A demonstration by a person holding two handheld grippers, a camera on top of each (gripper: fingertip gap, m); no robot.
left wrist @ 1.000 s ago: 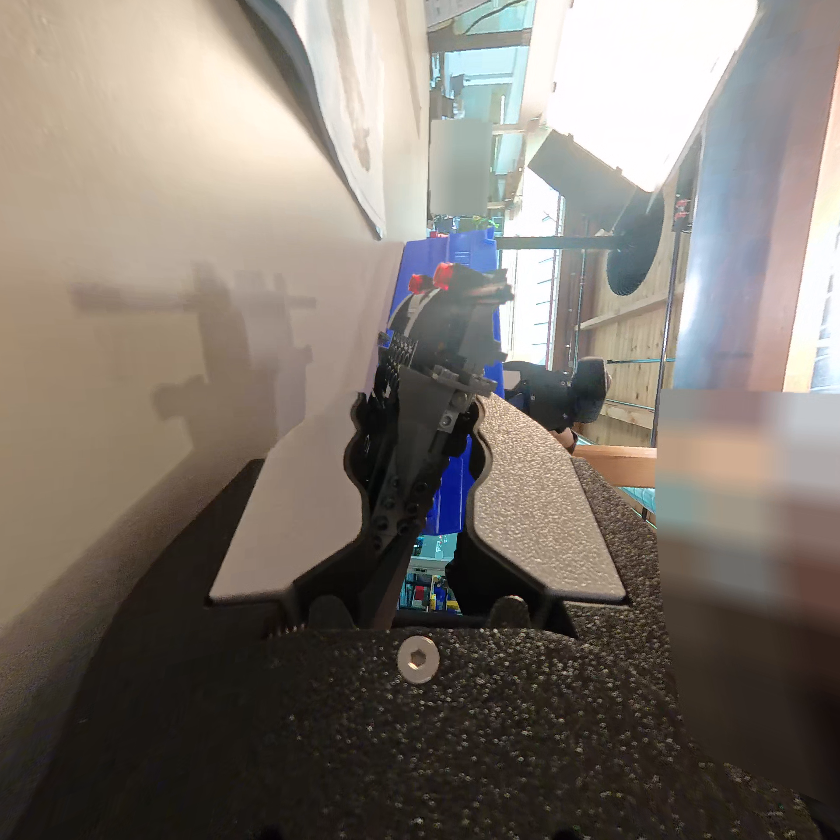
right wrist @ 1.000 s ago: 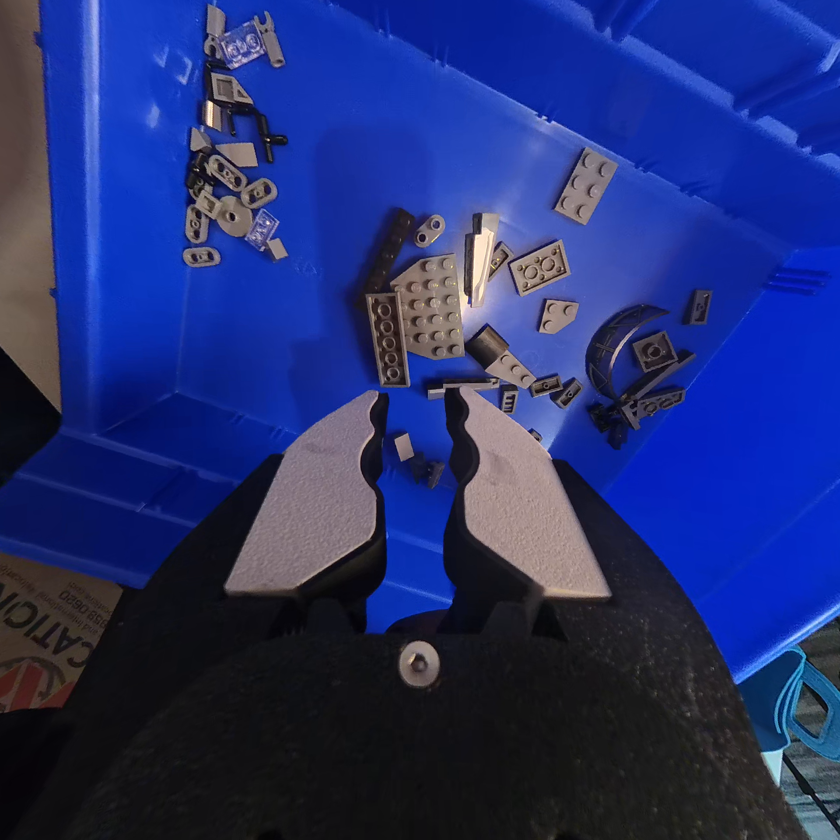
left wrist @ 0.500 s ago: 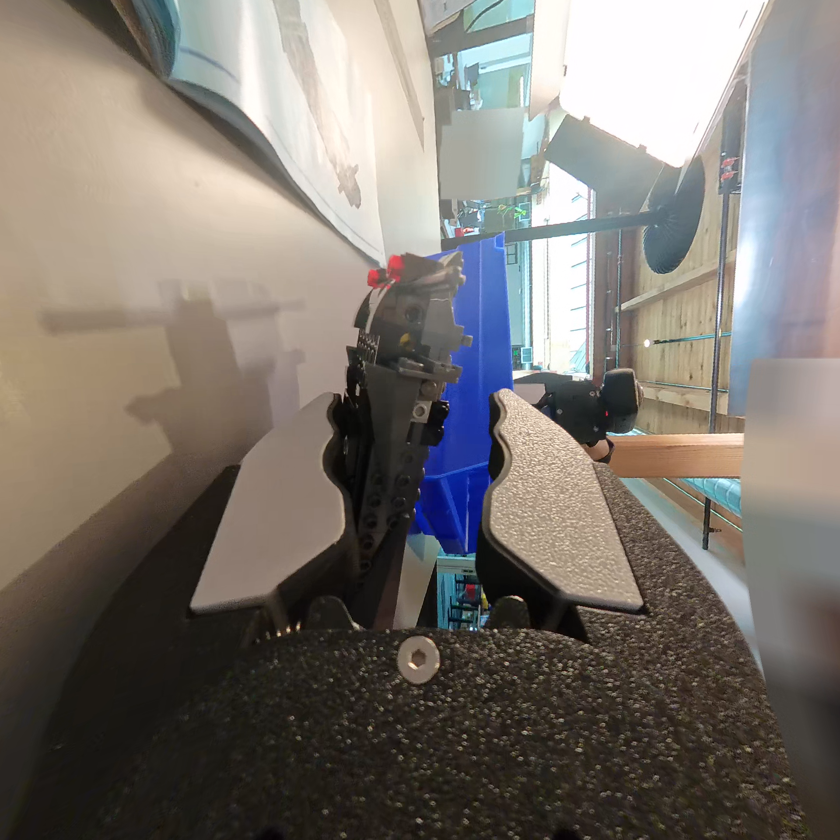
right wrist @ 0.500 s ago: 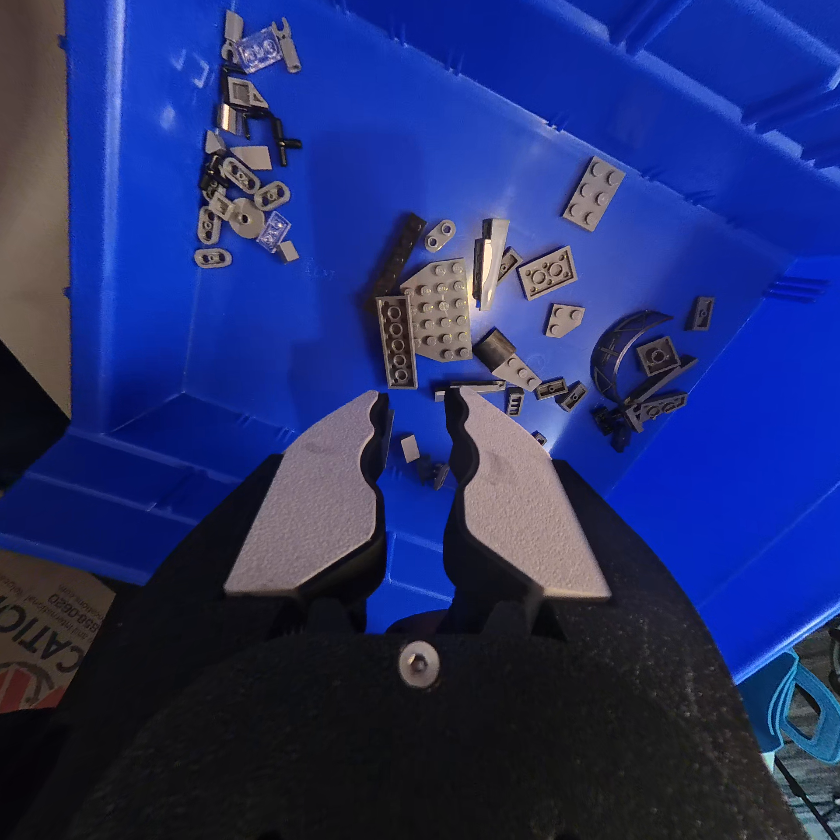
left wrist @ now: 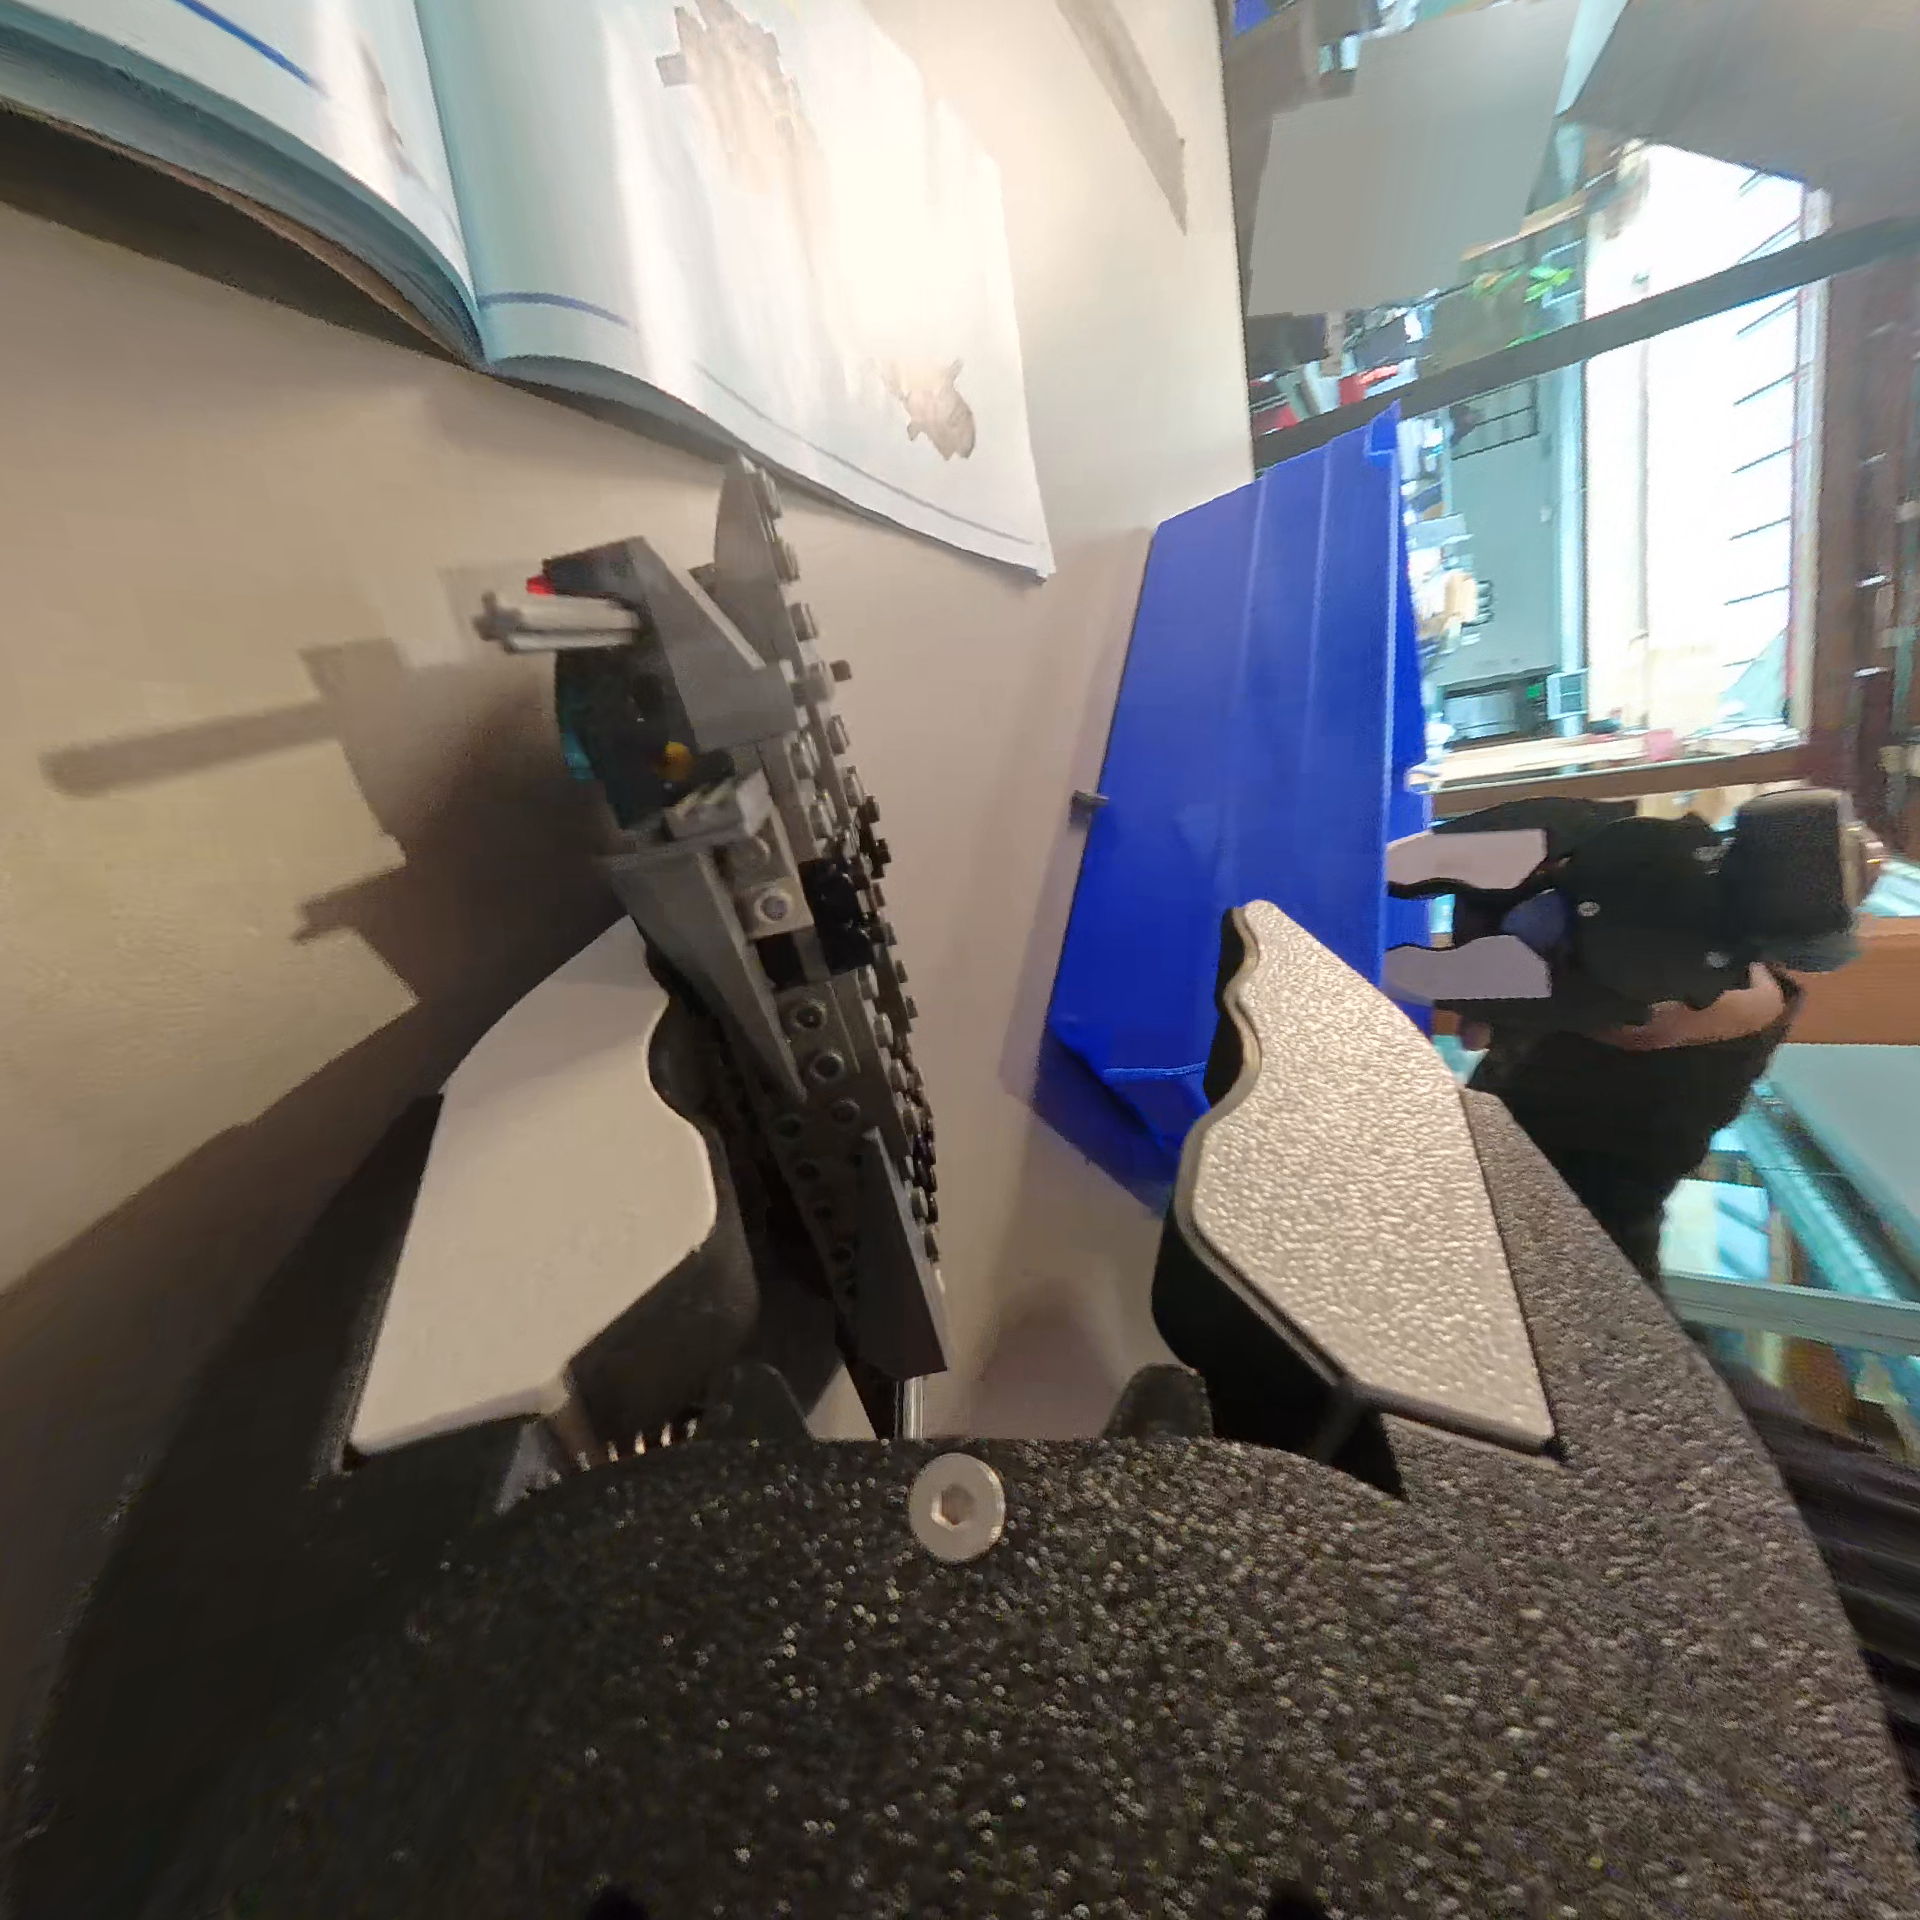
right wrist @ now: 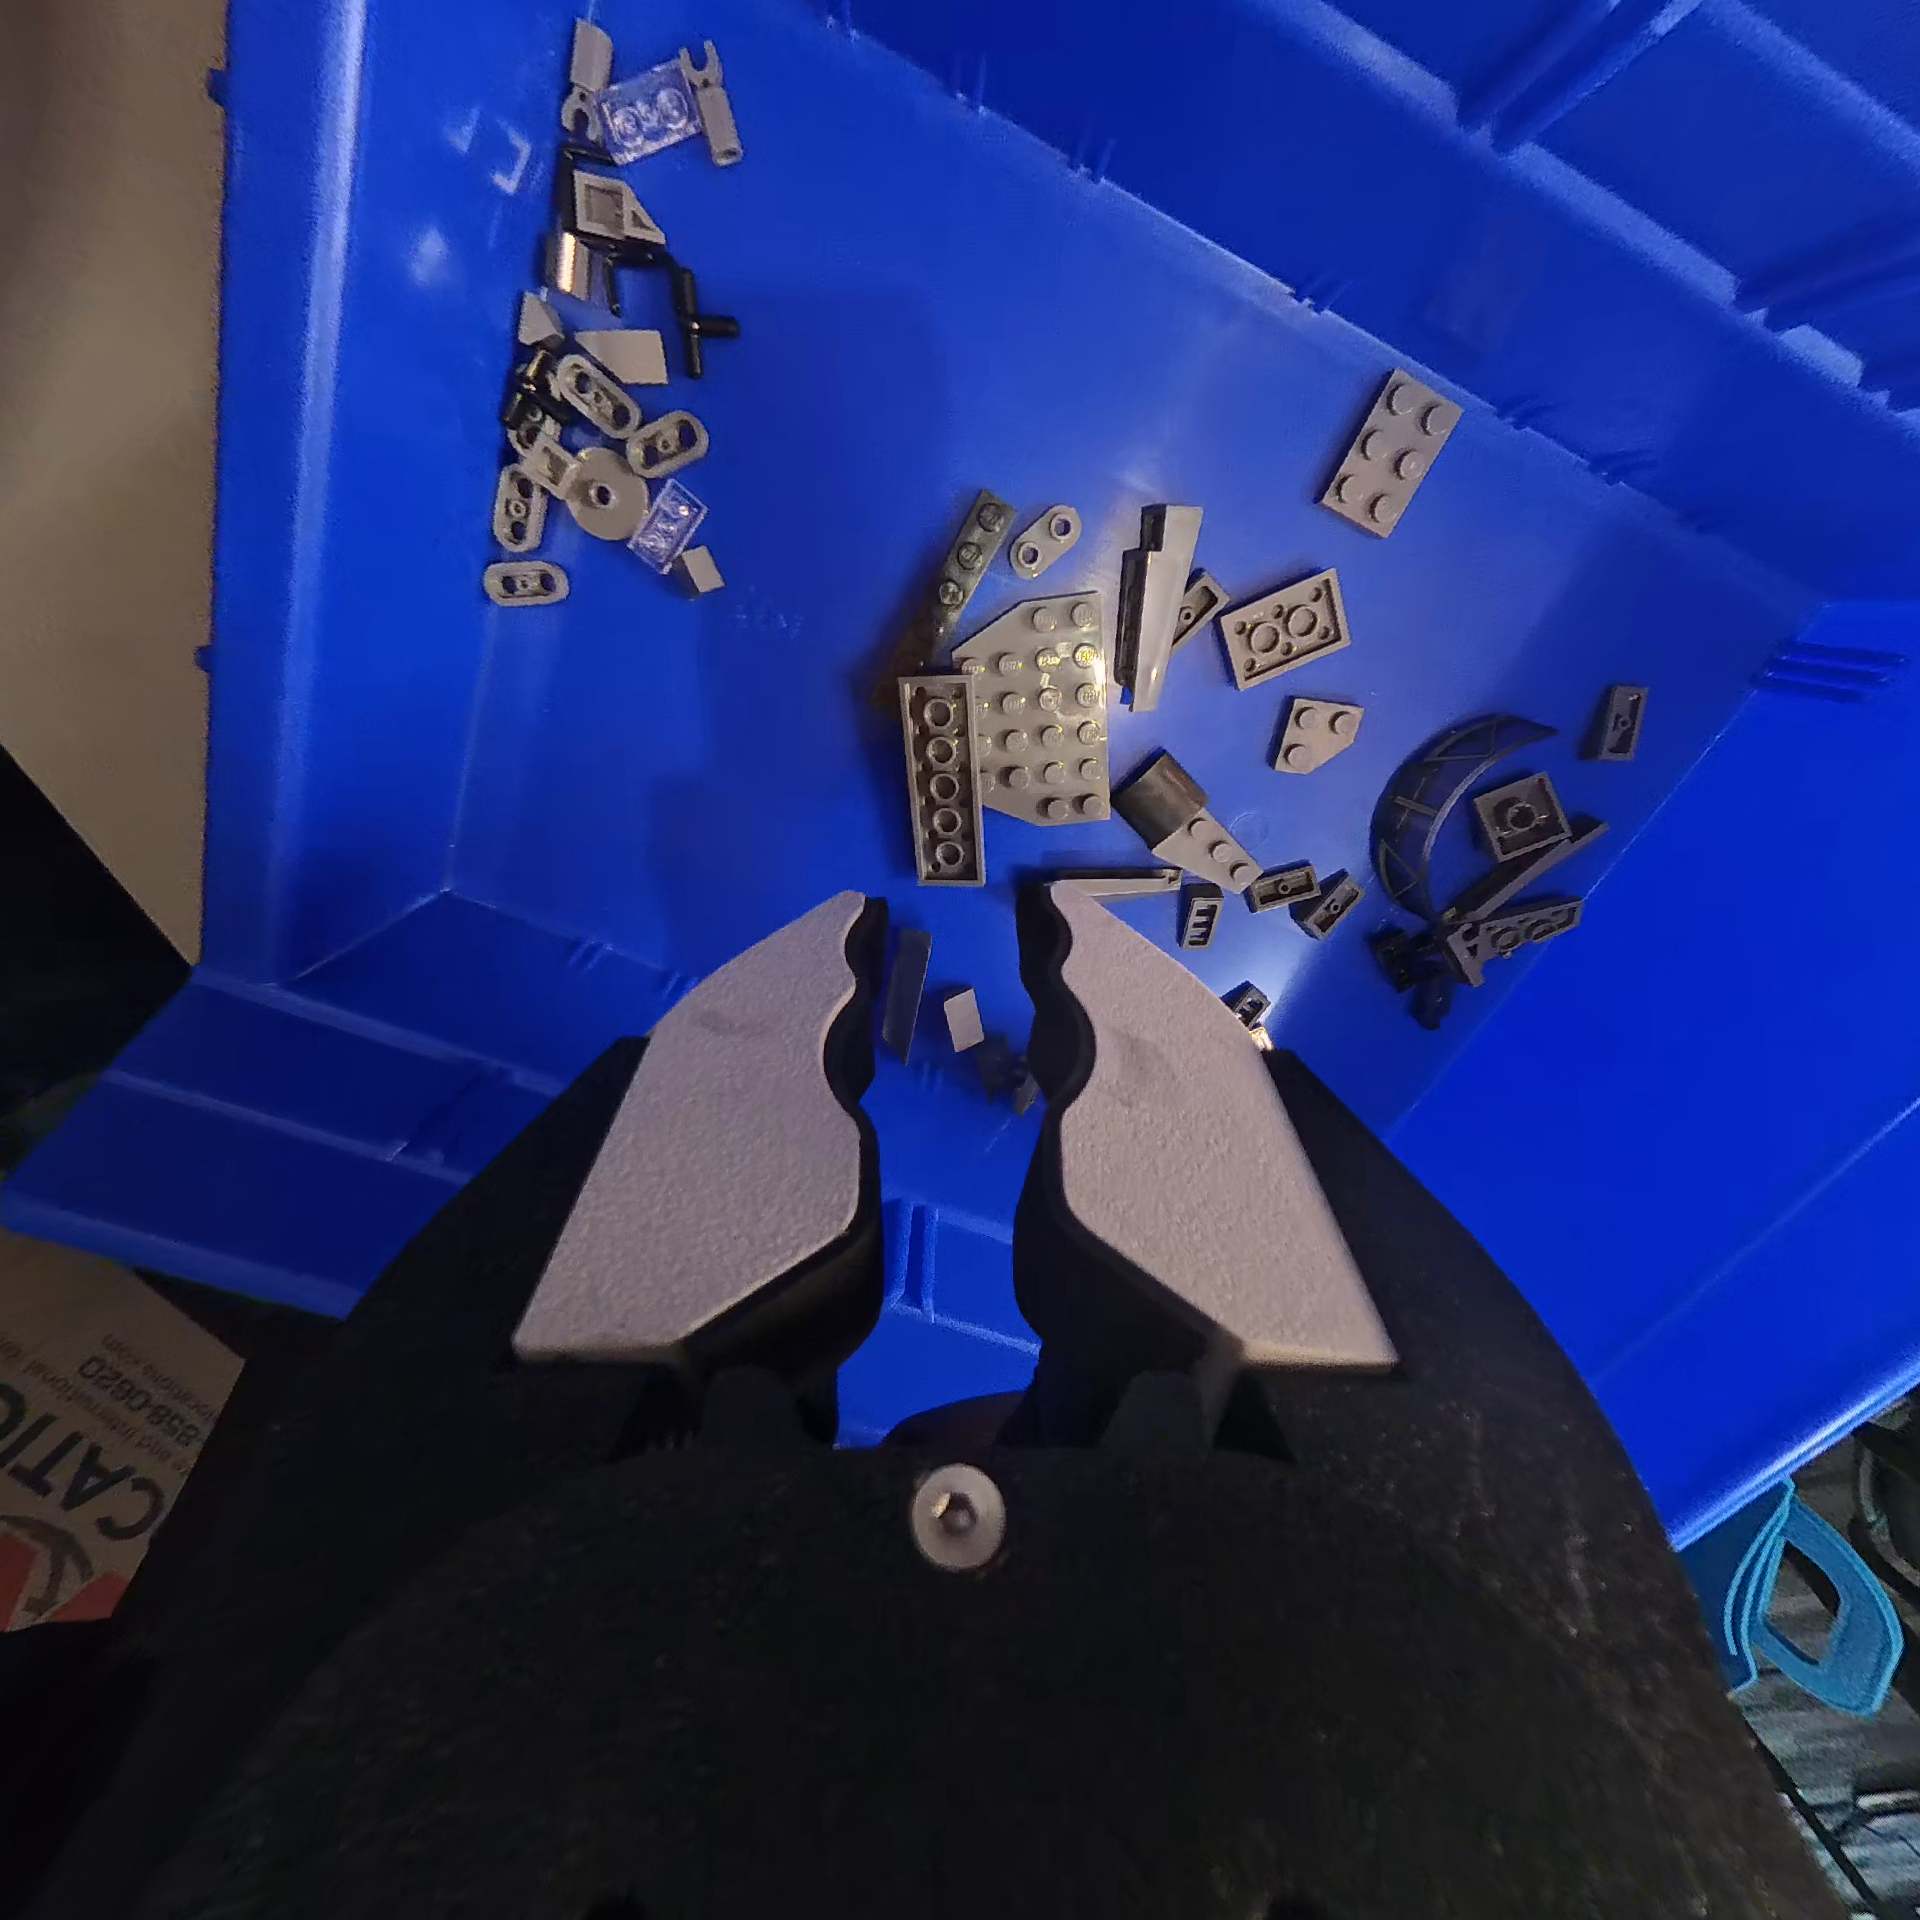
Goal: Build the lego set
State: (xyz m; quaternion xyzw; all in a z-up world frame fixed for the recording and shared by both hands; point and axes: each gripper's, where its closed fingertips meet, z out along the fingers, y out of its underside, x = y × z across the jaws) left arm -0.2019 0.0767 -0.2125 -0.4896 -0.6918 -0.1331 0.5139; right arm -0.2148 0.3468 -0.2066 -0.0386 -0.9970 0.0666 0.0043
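In the left wrist view my left gripper [left wrist: 945, 935] is wide open. A grey and black brick-built ship model [left wrist: 769, 935] leans against the inner side of the left finger [left wrist: 561, 1195]; the right finger [left wrist: 1340, 1164] stands well clear of it. The model rests against the pale table [left wrist: 208, 499]. My right gripper [right wrist: 951, 904] hovers over the blue bin [right wrist: 416, 727], jaws a little apart, with nothing between the pads. Small grey tiles [right wrist: 904, 992] lie on the bin floor below them. It also shows in the left wrist view [left wrist: 1475, 925], beside the bin [left wrist: 1247, 727].
Several loose grey plates, among them a wedge plate [right wrist: 1044, 717] and a long plate [right wrist: 945, 779], lie on the bin floor; a cluster of small parts [right wrist: 603, 416] sits at its upper left. An open instruction booklet [left wrist: 727, 260] lies beyond the model. A cardboard box [right wrist: 83, 1455] is beside the bin. Tip to tip, the grippers are about 30 centimeters apart. My left tips are about 25 centimeters from the long plate [right wrist: 945, 779], my right tips only 4 centimeters.
My left gripper has opened wide and let go of the ship model, which now leans on the left finger only. The right gripper has drifted slightly over the bin, its jaws unchanged.
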